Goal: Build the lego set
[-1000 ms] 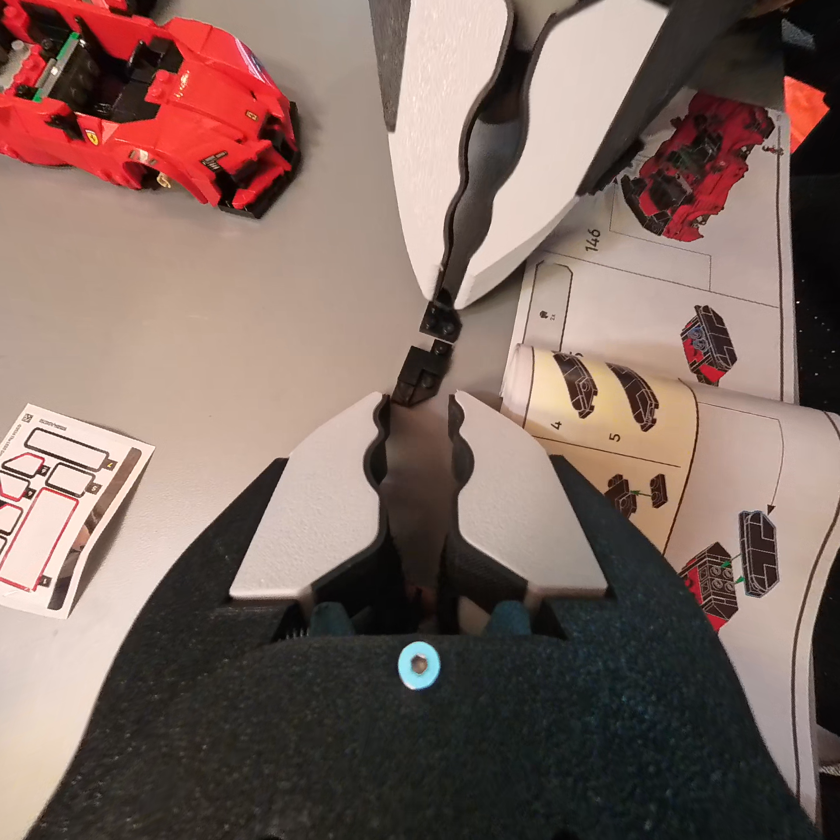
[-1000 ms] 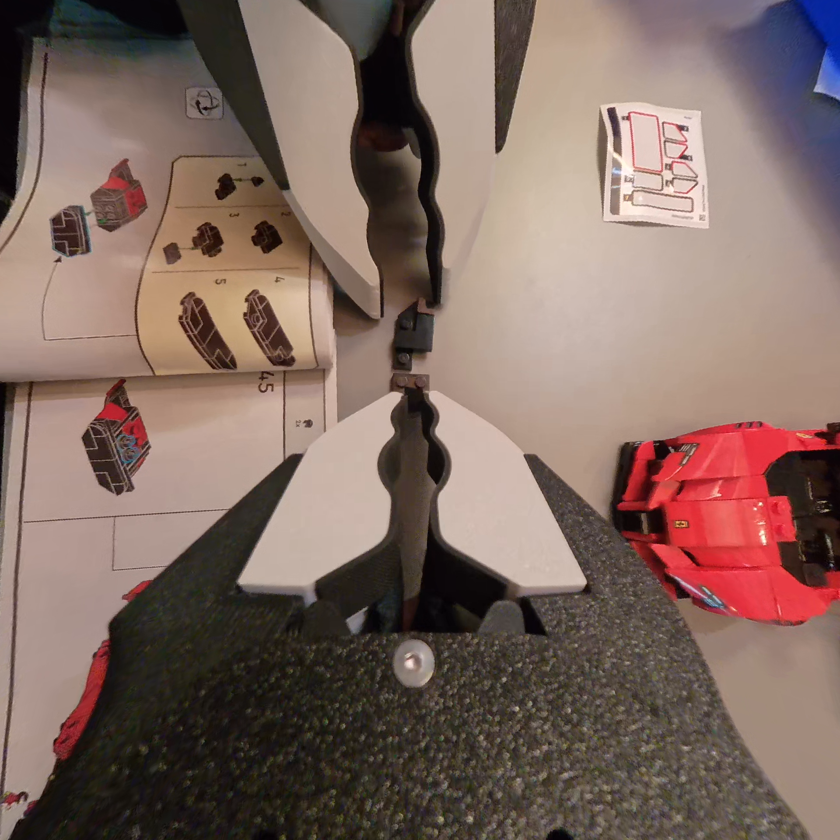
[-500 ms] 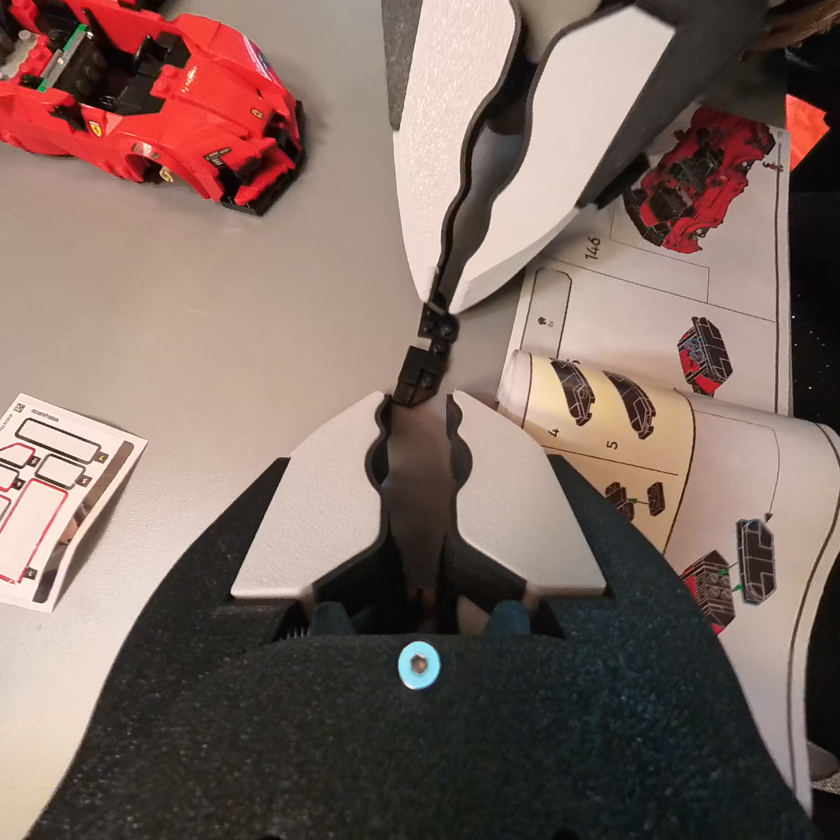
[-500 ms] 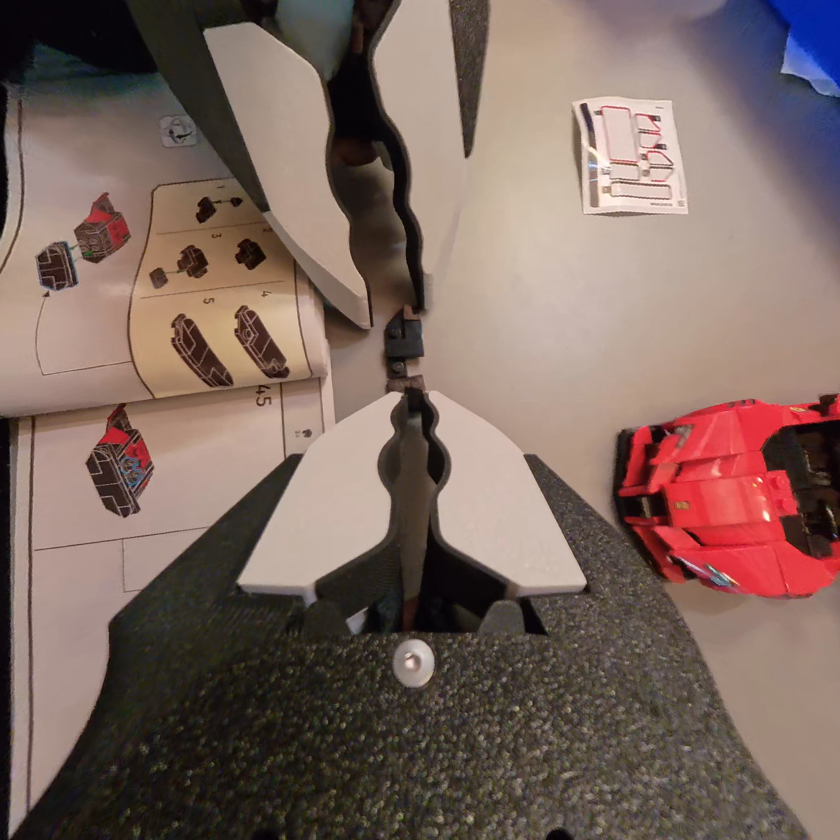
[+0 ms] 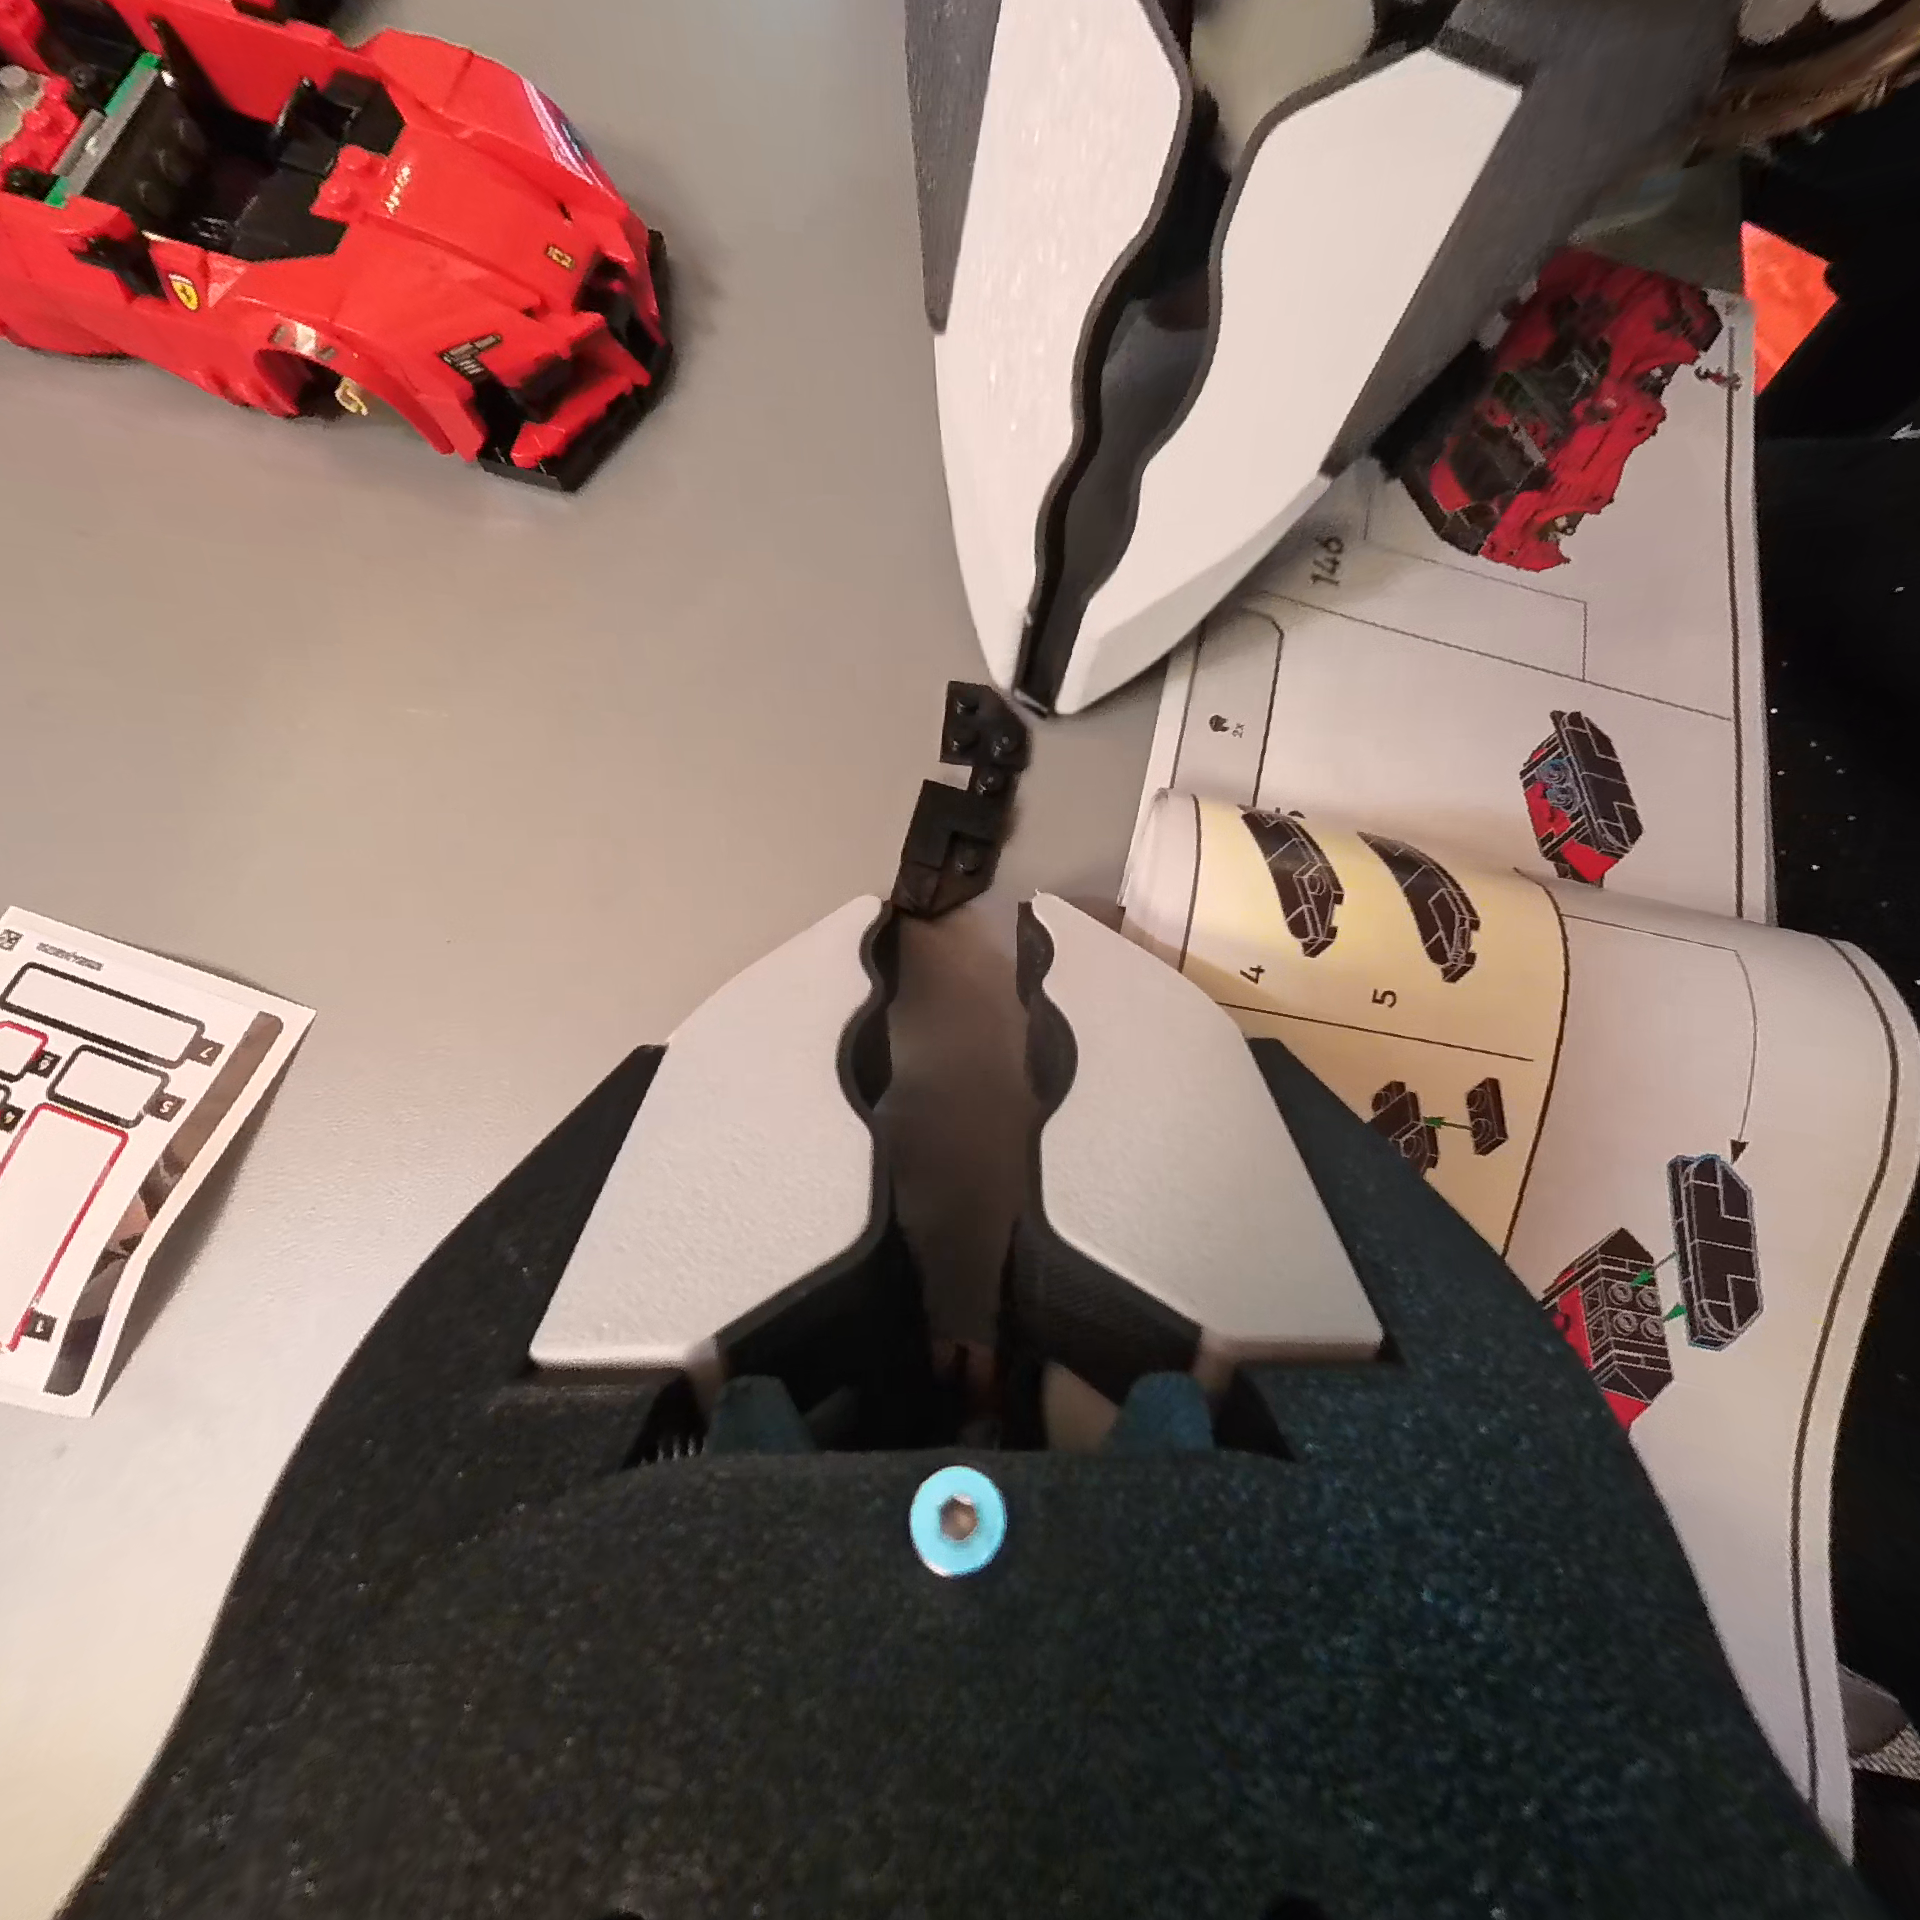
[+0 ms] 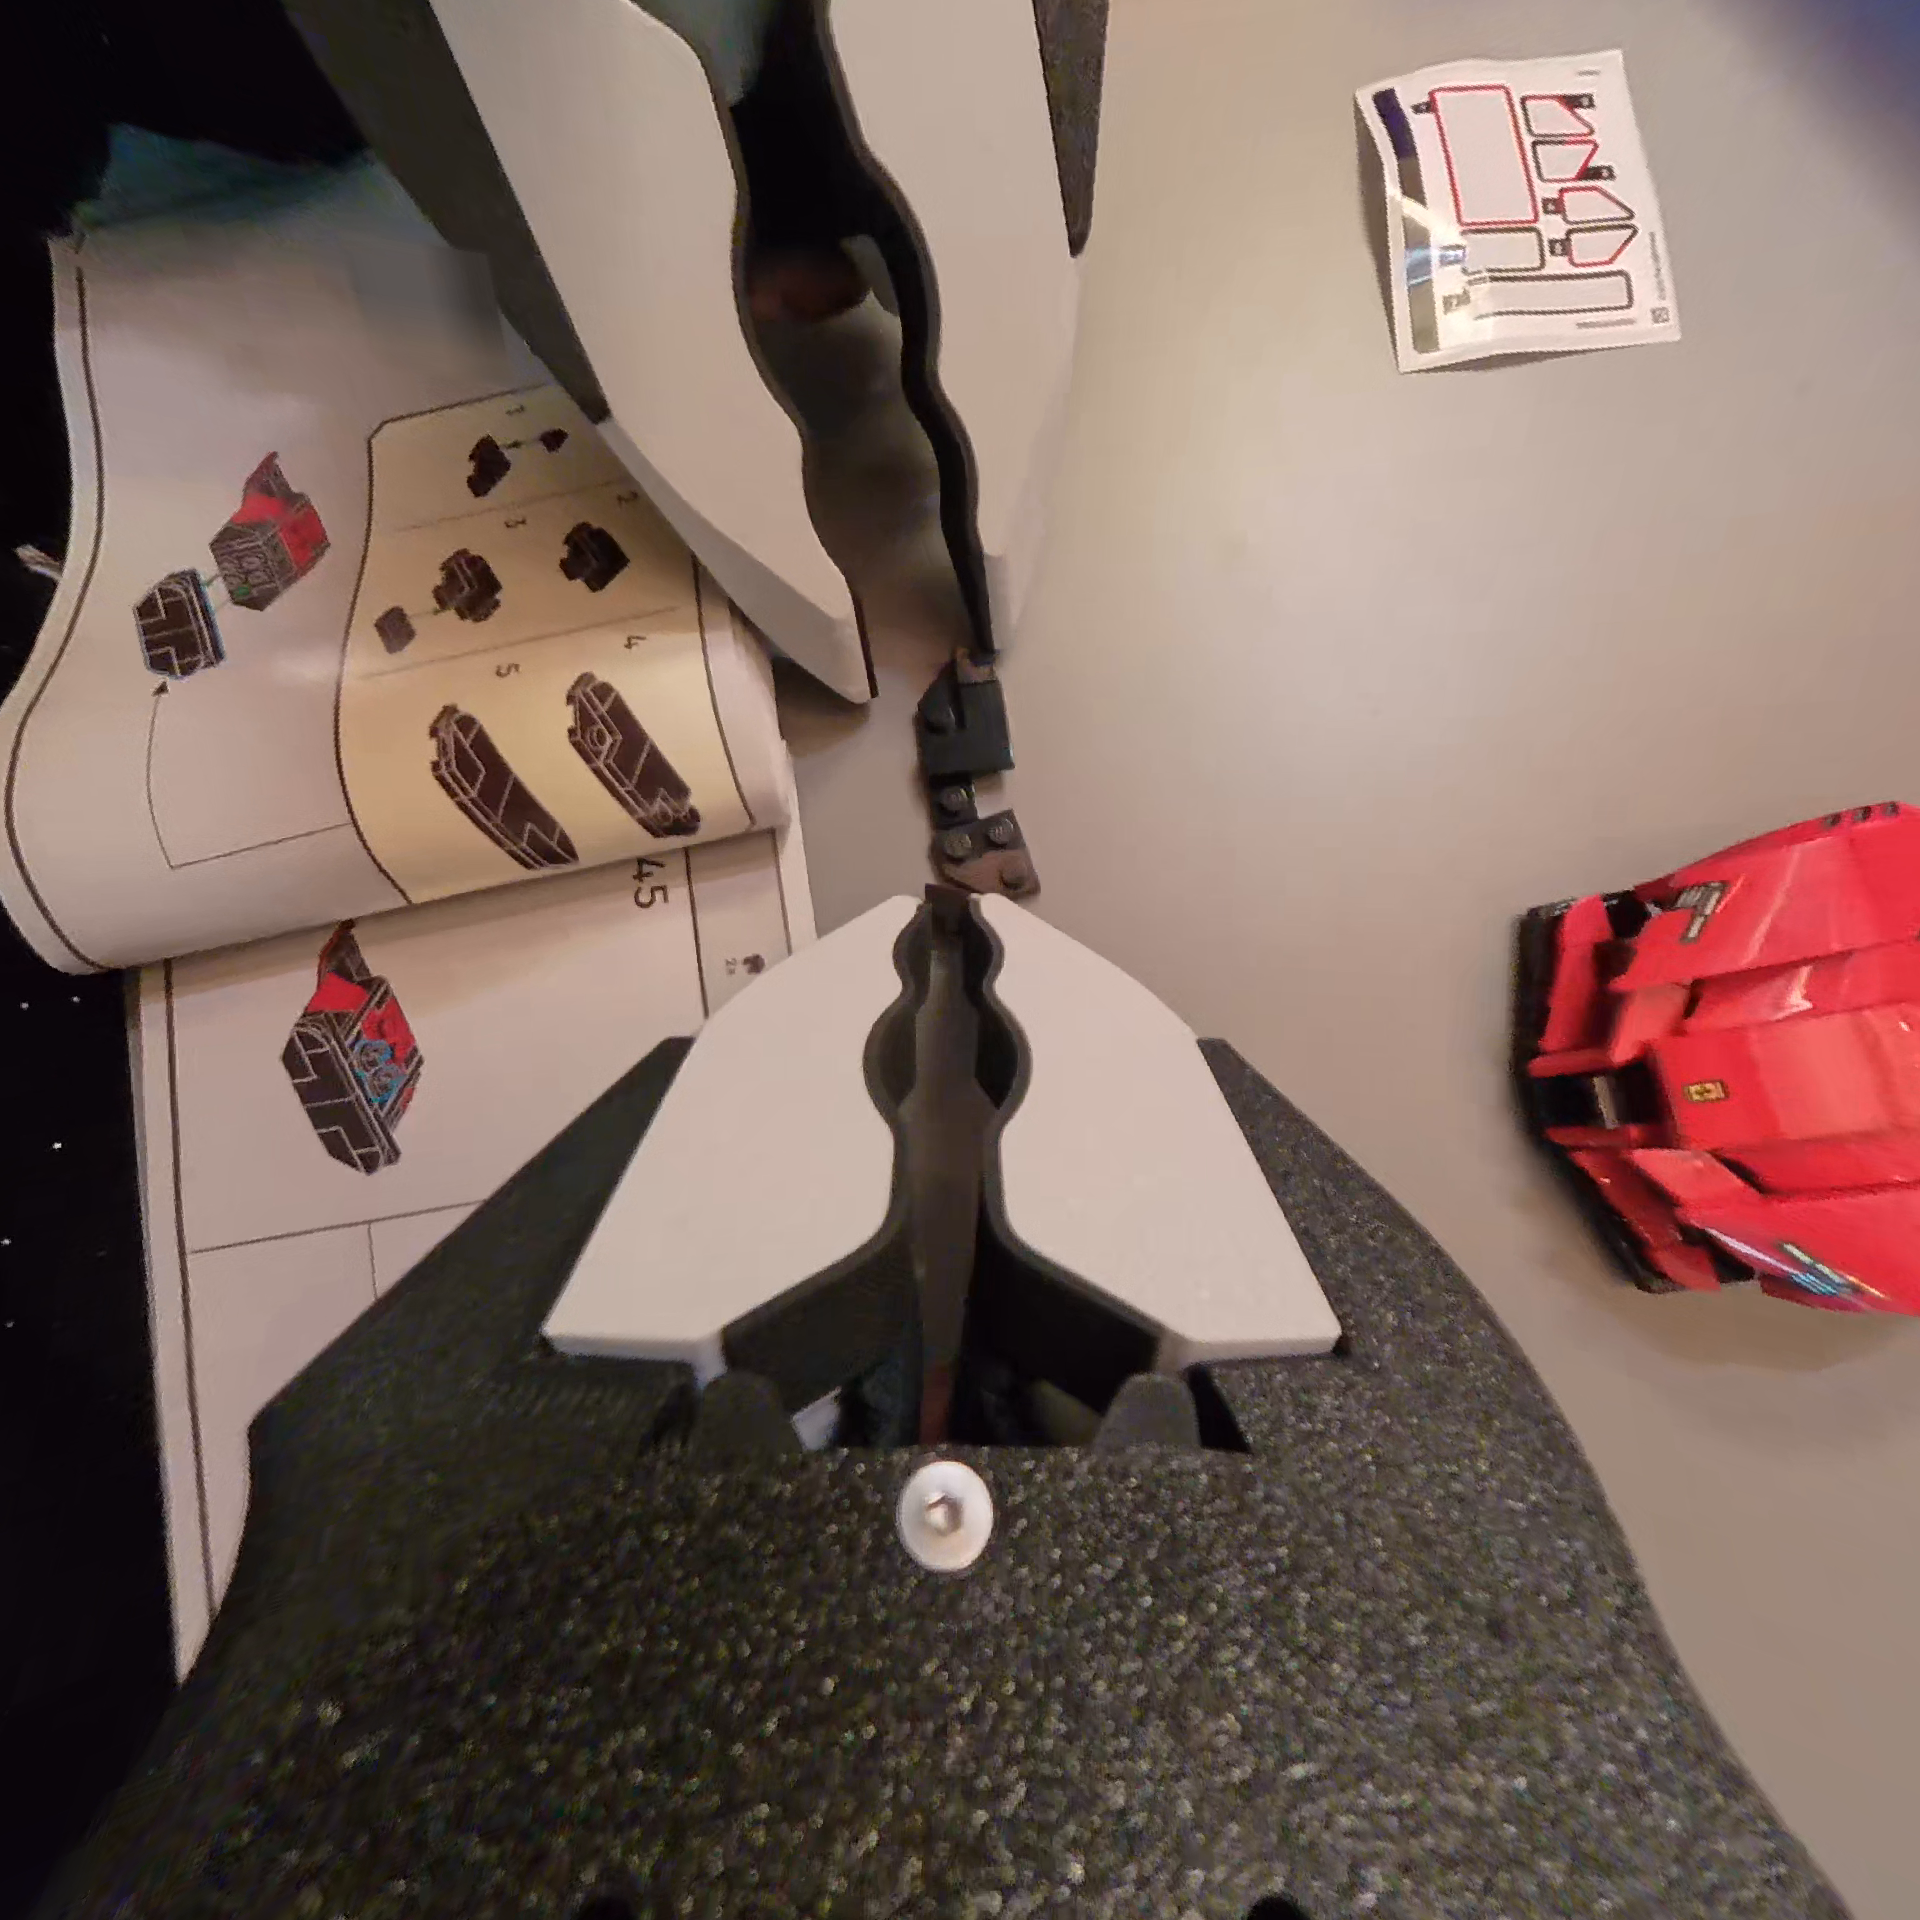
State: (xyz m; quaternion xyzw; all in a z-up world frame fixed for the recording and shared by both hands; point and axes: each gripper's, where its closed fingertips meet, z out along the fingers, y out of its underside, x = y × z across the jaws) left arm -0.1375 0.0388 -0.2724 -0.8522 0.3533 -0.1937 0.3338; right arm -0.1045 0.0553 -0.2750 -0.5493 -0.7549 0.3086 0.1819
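Both views are evenly and warmly lit, the grey table bright without hard shadows. Glare streaks the sticker sheet at upper right of the right wrist view. Wide-angle distortion bends the booklet at the frame edges. The red car blurs slightly; corners fall dark.

I see a smooth grey tabletop. Left of my left fingers lies a white sticker sheet; a red brick-built car sits beyond them; an open paper instruction booklet lies right.
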